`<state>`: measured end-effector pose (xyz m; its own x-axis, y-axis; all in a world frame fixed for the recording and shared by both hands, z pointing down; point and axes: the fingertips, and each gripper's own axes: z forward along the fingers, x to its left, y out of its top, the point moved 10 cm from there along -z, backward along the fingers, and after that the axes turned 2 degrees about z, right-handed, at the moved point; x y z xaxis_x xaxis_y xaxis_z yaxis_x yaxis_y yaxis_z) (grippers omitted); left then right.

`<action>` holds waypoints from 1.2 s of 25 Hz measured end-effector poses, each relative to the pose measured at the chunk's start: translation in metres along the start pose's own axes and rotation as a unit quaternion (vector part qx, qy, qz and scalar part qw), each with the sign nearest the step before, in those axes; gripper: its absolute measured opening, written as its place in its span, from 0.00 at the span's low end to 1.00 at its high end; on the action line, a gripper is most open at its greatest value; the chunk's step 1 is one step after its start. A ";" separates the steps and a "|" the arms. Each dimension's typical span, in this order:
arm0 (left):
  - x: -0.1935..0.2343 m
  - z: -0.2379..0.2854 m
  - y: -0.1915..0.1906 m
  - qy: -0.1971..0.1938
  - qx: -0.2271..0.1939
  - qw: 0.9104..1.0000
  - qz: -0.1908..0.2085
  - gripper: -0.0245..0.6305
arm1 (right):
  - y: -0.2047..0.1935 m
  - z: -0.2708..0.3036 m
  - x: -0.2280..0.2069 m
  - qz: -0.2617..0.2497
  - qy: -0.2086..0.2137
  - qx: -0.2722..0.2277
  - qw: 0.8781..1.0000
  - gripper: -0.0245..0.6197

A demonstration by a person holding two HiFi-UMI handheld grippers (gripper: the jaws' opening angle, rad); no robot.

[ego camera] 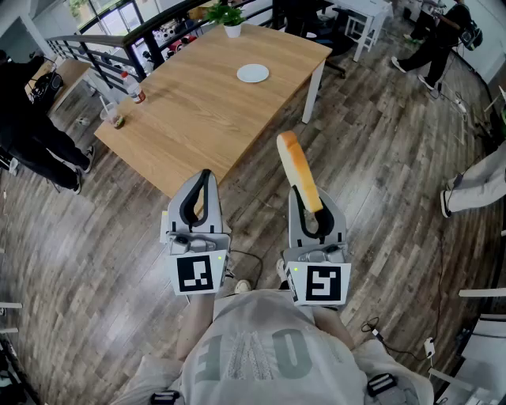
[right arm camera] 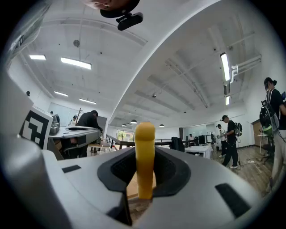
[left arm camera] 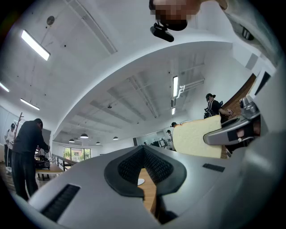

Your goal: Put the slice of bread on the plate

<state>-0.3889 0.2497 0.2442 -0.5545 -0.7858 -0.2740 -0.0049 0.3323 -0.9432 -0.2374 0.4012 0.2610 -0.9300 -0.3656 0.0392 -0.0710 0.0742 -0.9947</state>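
Note:
The slice of bread (ego camera: 299, 168), pale with a tan crust, stands on edge and sticks forward out of my right gripper (ego camera: 310, 204), which is shut on its lower end. In the right gripper view the slice (right arm camera: 145, 156) rises upright between the jaws of that gripper (right arm camera: 145, 174). The white plate (ego camera: 252, 73) lies near the far end of the wooden table (ego camera: 198, 111), well ahead of both grippers. My left gripper (ego camera: 204, 182) hangs beside the right one over the table's near corner, shut on nothing. In the left gripper view that gripper (left arm camera: 144, 152) has the bread (left arm camera: 196, 136) to its right.
A potted plant (ego camera: 232, 20) stands at the table's far edge, a bottle (ego camera: 134, 88) and a cup (ego camera: 112, 116) at its left edge. A person in black (ego camera: 35, 134) stands at the left, others at the right. A railing (ego camera: 118, 43) runs behind the table.

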 end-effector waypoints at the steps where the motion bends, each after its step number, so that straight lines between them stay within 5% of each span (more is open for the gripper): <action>1: 0.000 0.003 -0.001 0.003 -0.002 1.000 0.000 0.05 | -0.002 0.002 -0.002 0.002 0.000 -0.001 1.000 0.18; 16: -0.024 0.066 -0.010 0.057 0.025 0.996 0.067 0.05 | -0.030 0.029 -0.068 0.033 0.045 0.015 0.998 0.18; 23: -0.066 0.086 -0.013 0.089 0.038 0.994 0.048 0.05 | -0.036 0.032 -0.139 -0.002 0.059 0.034 0.998 0.18; 30: -0.073 0.100 -0.027 0.108 0.057 0.992 0.019 0.05 | -0.044 0.038 -0.163 -0.003 0.067 0.037 0.997 0.18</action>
<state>-0.2654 0.2460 0.2710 -0.7175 -0.6398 -0.2755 0.1078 0.2887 -0.9513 -0.0691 0.4219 0.2948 -0.9697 -0.2386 0.0522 -0.0541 0.0014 -0.9985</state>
